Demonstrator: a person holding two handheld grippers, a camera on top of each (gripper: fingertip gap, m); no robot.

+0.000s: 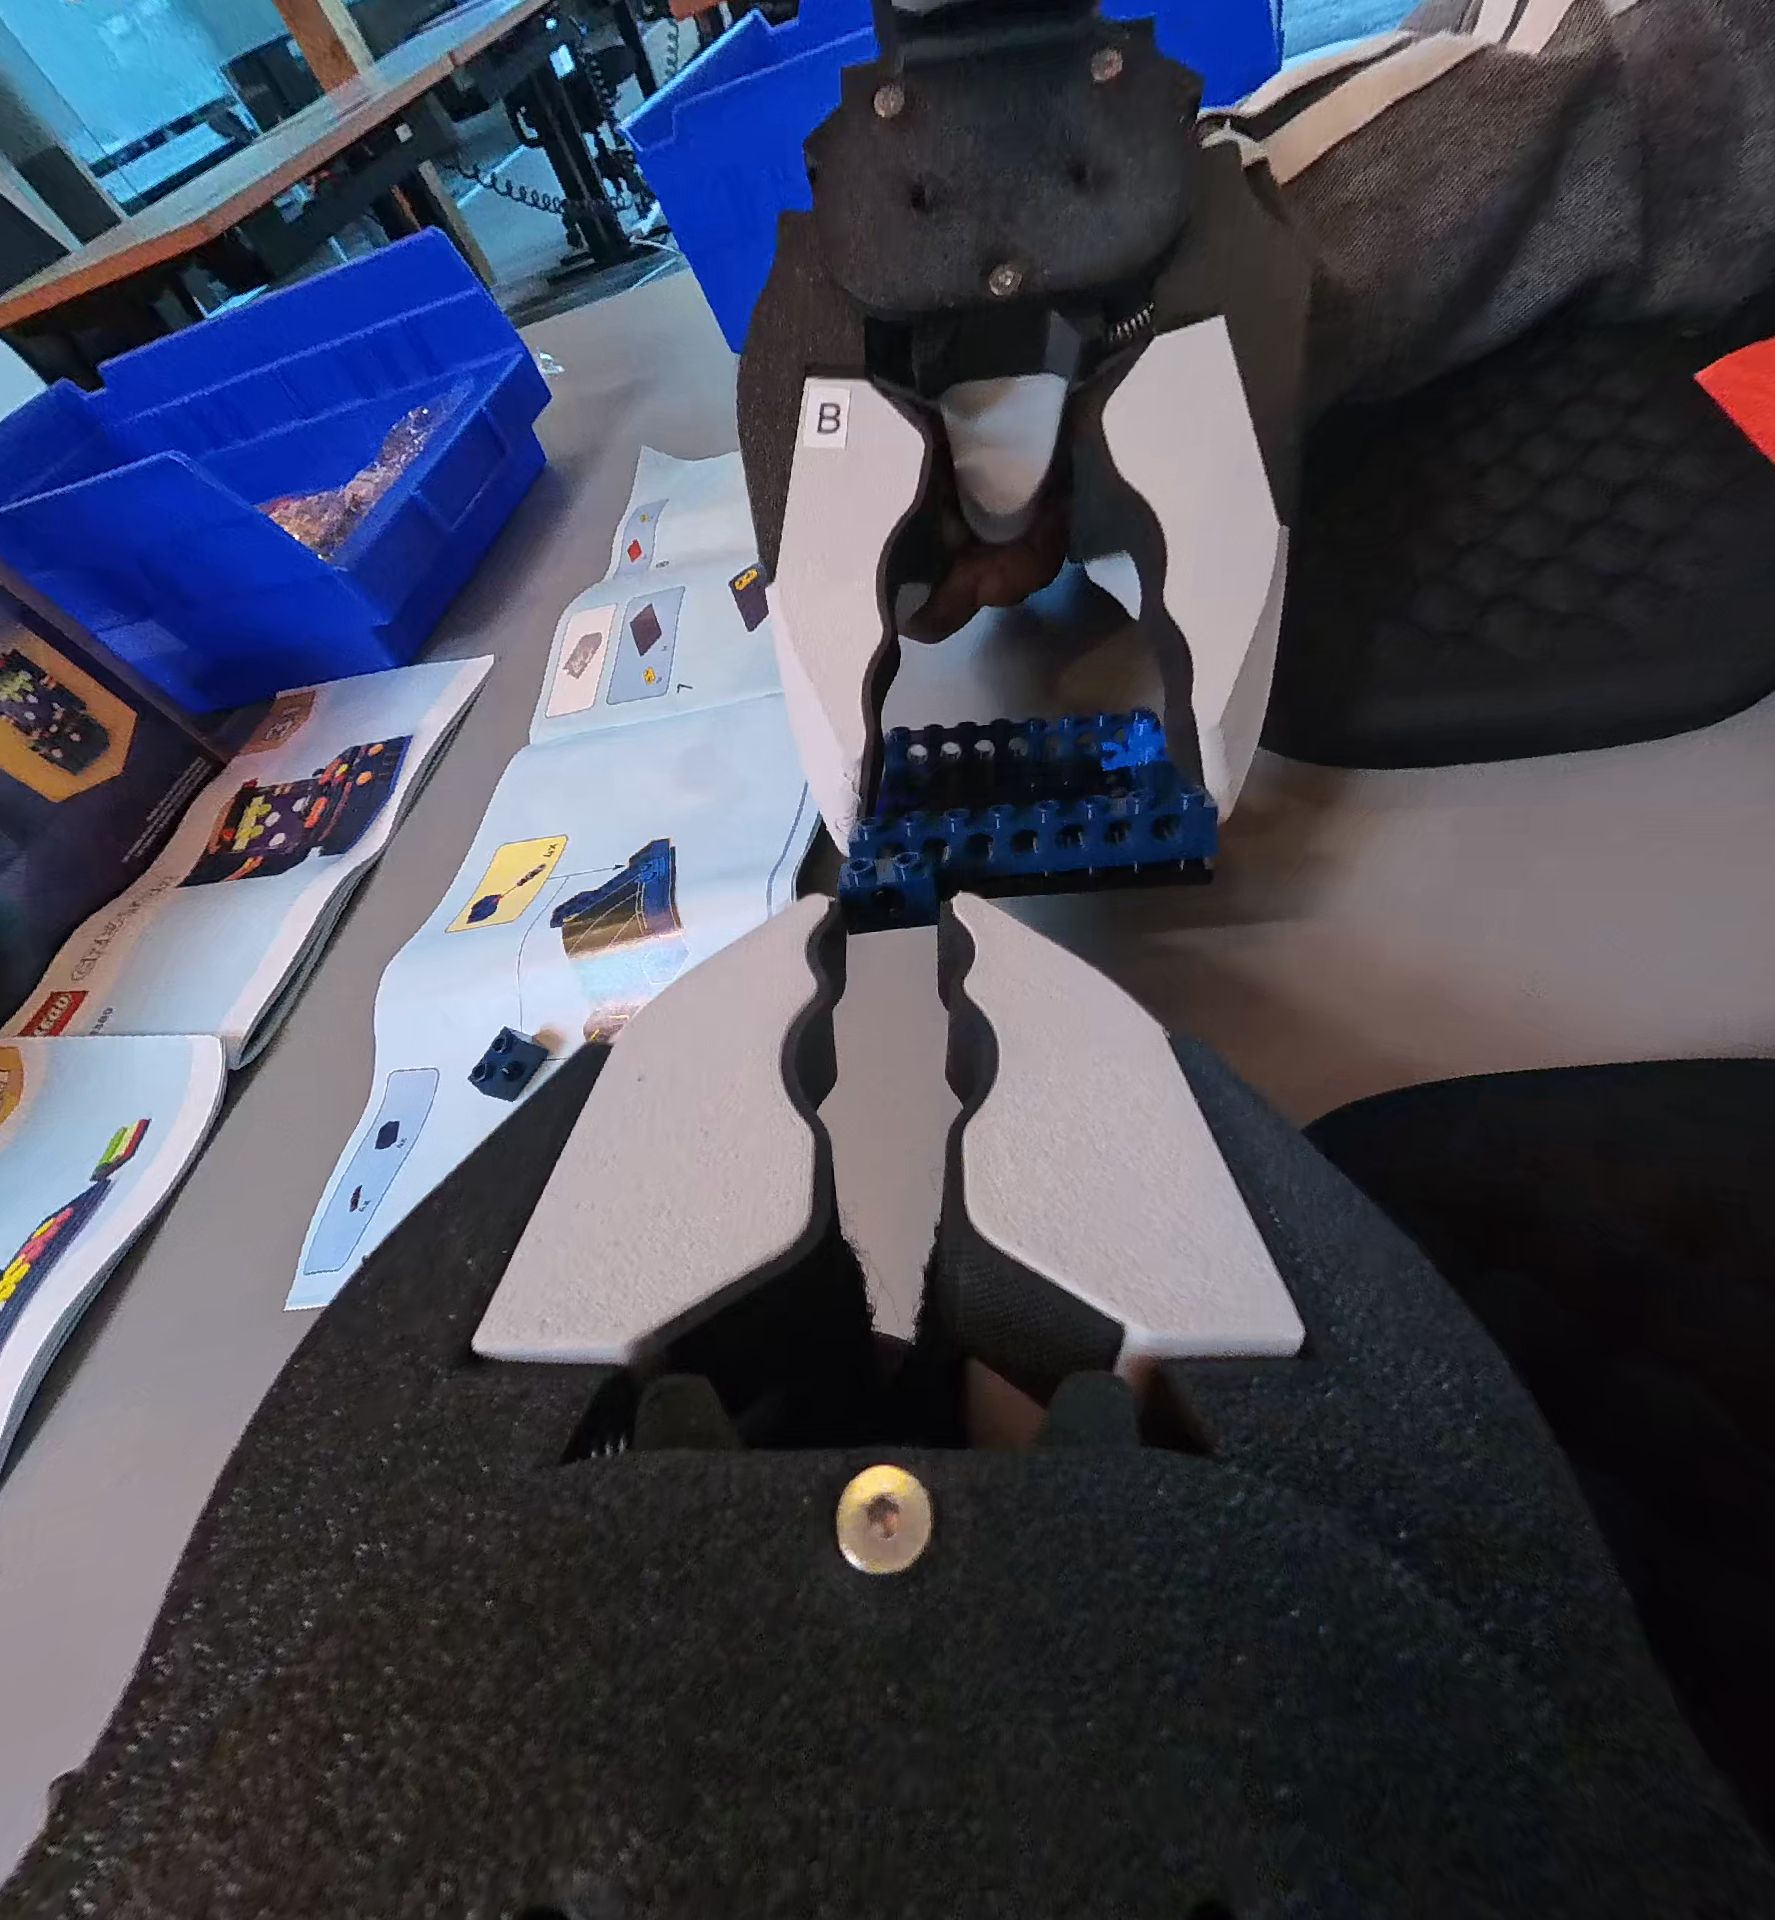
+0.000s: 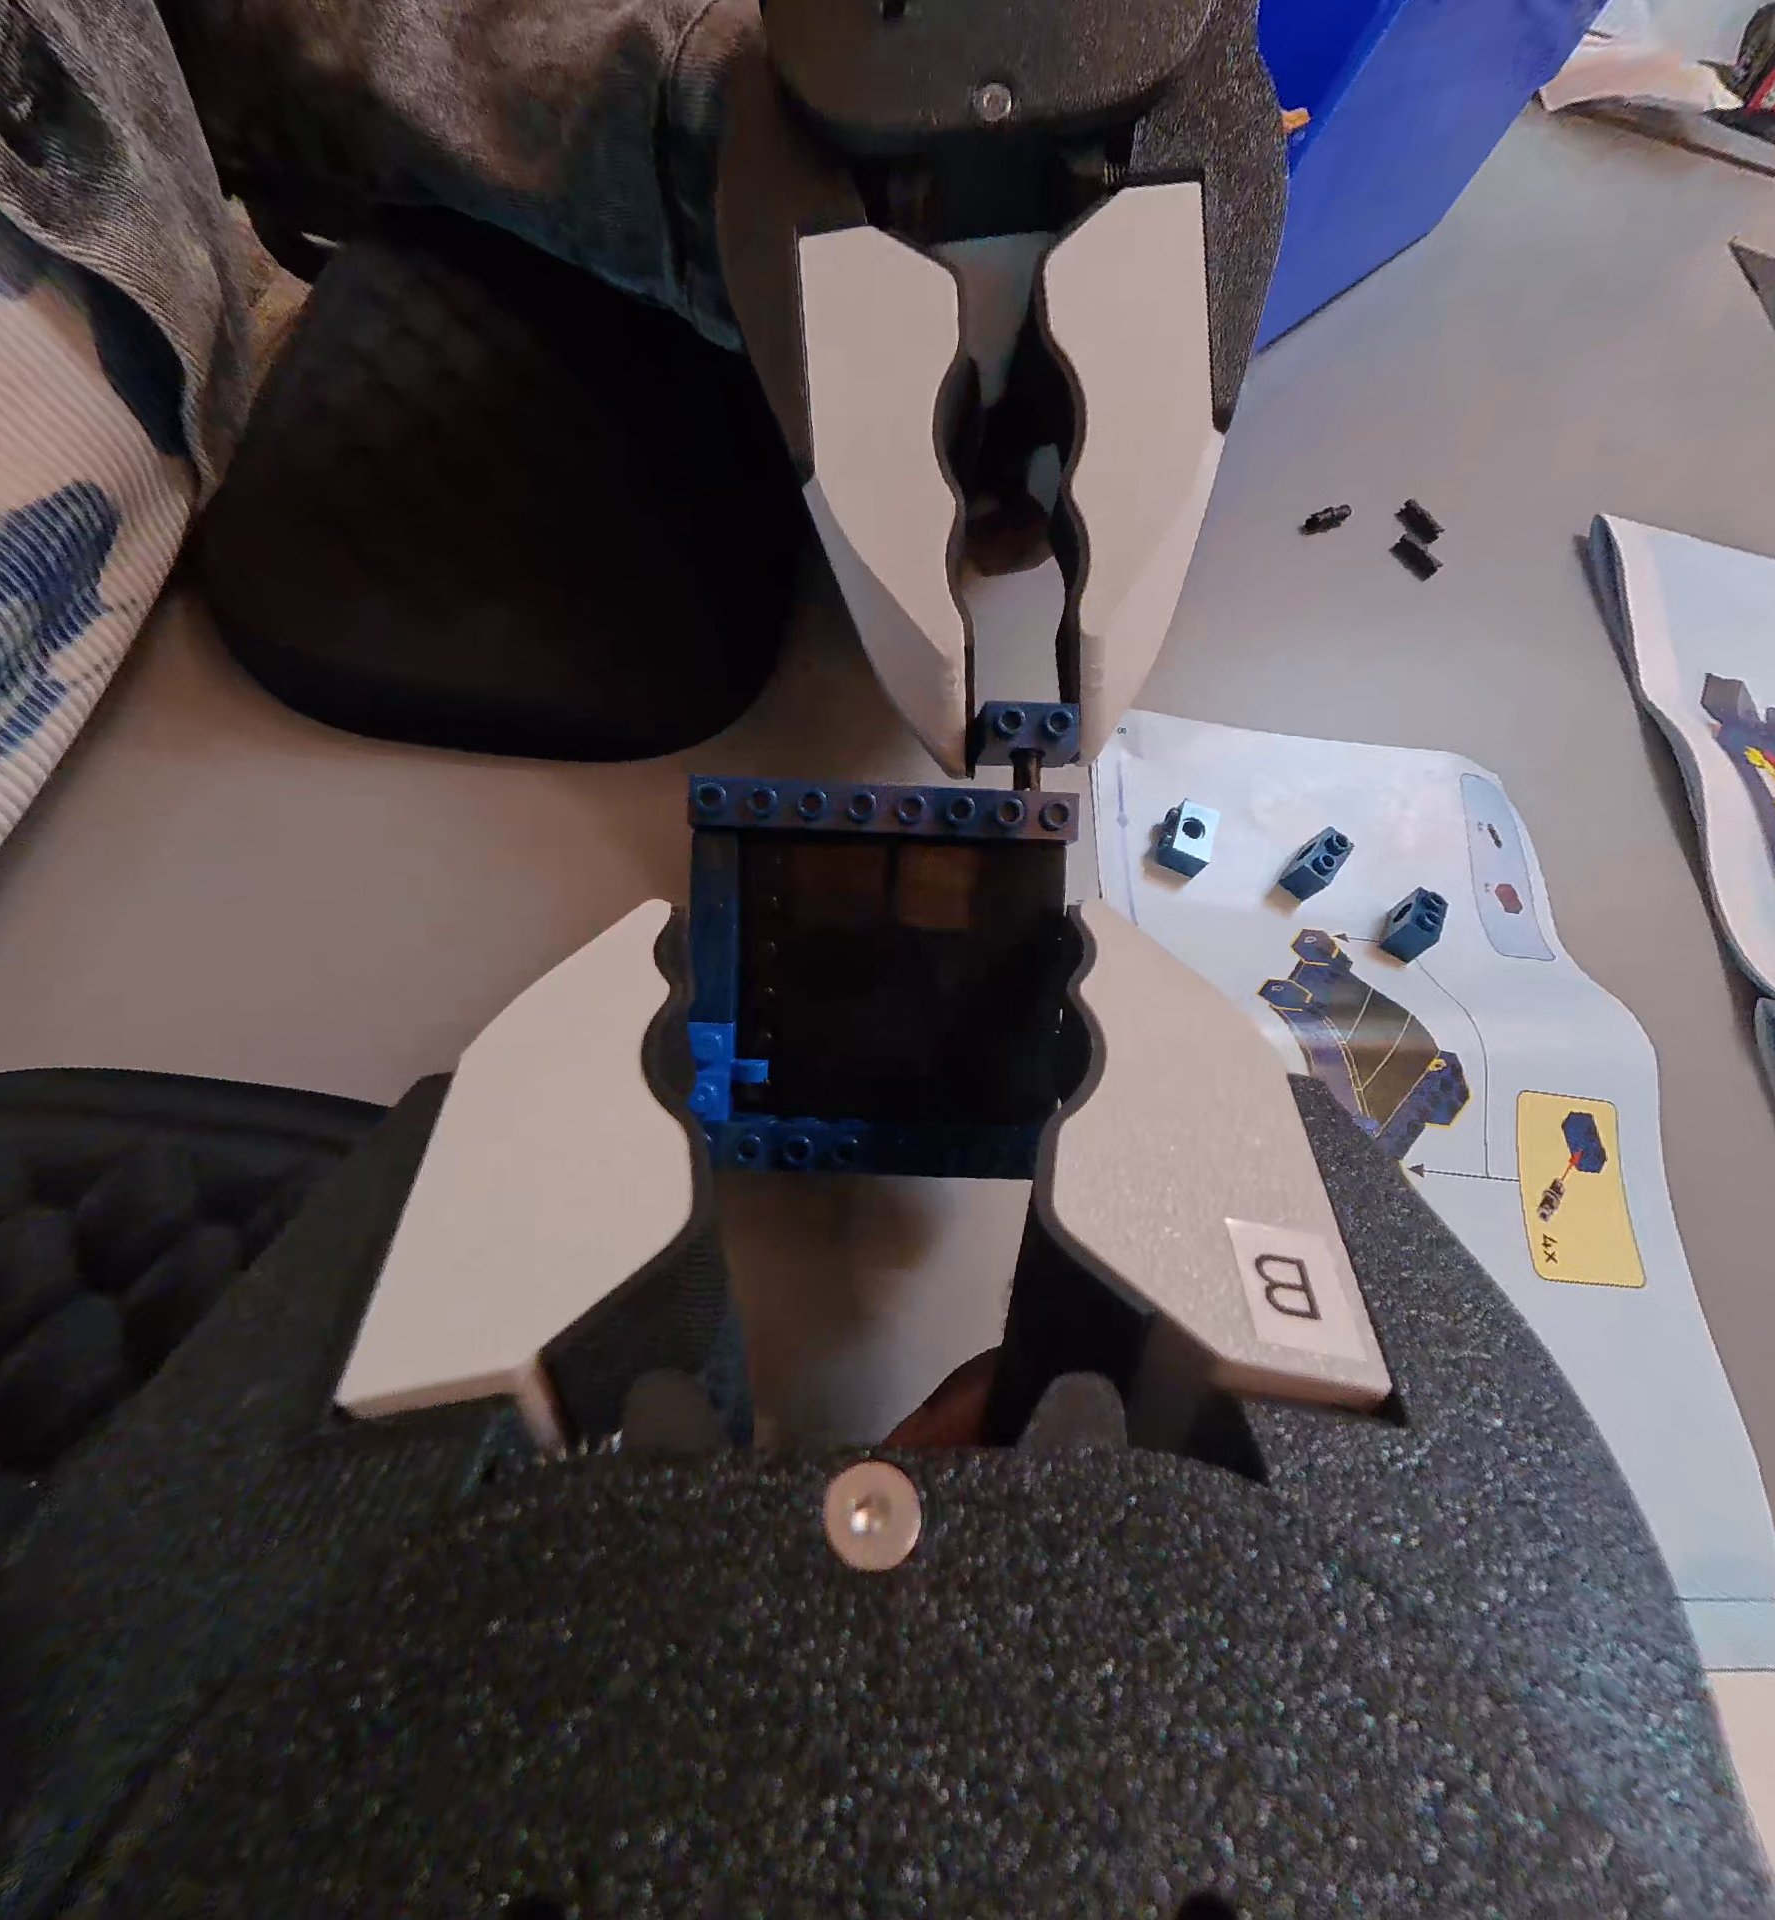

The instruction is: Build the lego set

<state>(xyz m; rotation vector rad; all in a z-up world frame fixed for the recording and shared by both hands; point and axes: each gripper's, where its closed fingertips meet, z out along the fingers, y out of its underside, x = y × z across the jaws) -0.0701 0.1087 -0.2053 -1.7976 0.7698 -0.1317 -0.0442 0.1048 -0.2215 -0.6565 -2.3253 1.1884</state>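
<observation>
Between wavy pads, left hand-held gripper (image 1: 891, 914) pinches a studded brick (image 1: 888, 891); right (image 2: 875, 925) clamps the square blue frame (image 2: 717, 956).

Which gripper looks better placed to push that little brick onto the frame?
Left. The left gripper already pinches the small dark blue brick, its pin lined up against the frame's studded edge. The right gripper grips the frame's sides, steadying it, so it is busy.
</observation>
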